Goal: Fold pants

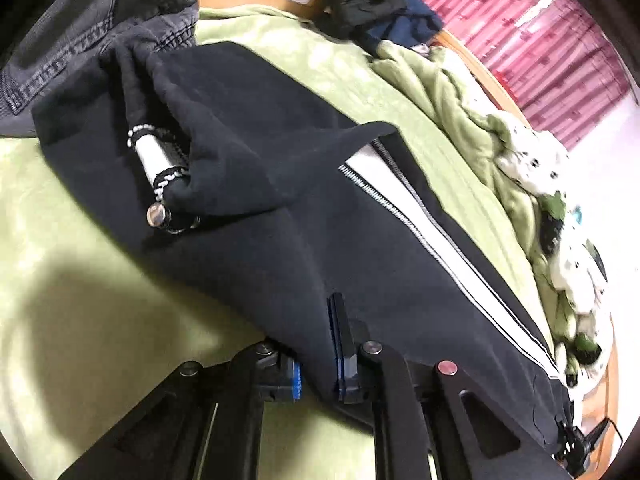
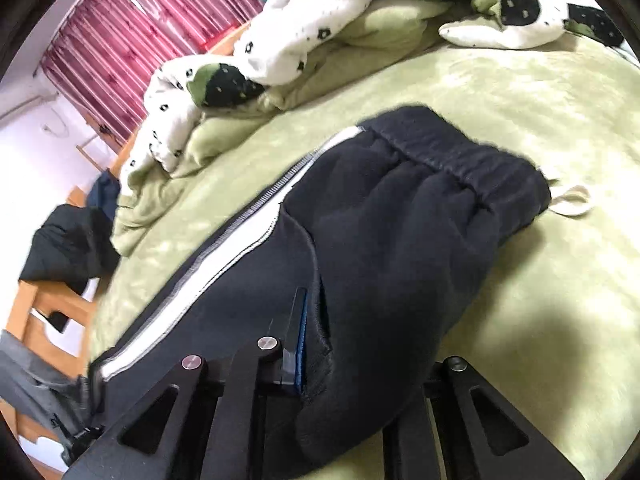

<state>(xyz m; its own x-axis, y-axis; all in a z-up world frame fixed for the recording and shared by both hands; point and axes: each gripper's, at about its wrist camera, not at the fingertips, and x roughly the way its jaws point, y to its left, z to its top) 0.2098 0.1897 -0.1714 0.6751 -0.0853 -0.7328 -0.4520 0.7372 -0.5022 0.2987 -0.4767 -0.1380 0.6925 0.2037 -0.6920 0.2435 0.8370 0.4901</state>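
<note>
Black sweatpants (image 1: 280, 208) with a white side stripe (image 1: 420, 216) lie across a light green bedsheet (image 1: 80, 240). In the left wrist view my left gripper (image 1: 320, 344) is shut on the pants' near edge: one blue-padded finger lies on top of the cloth, the other underneath. In the right wrist view the pants (image 2: 400, 240) show their gathered waistband (image 2: 460, 168) at the far end. My right gripper (image 2: 316, 332) is shut on a fold near the pocket slit. One finger (image 2: 298, 336) shows and cloth hides the other.
A white cylinder with a metal end (image 1: 158, 168) pokes from a fold. Grey denim (image 1: 60, 52) lies at the far left. A patterned quilt (image 2: 300, 28) is bunched along the bed's far side. Dark clothes (image 2: 68, 248) hang on a wooden chair. A white drawstring loop (image 2: 572, 200) lies beside the waistband.
</note>
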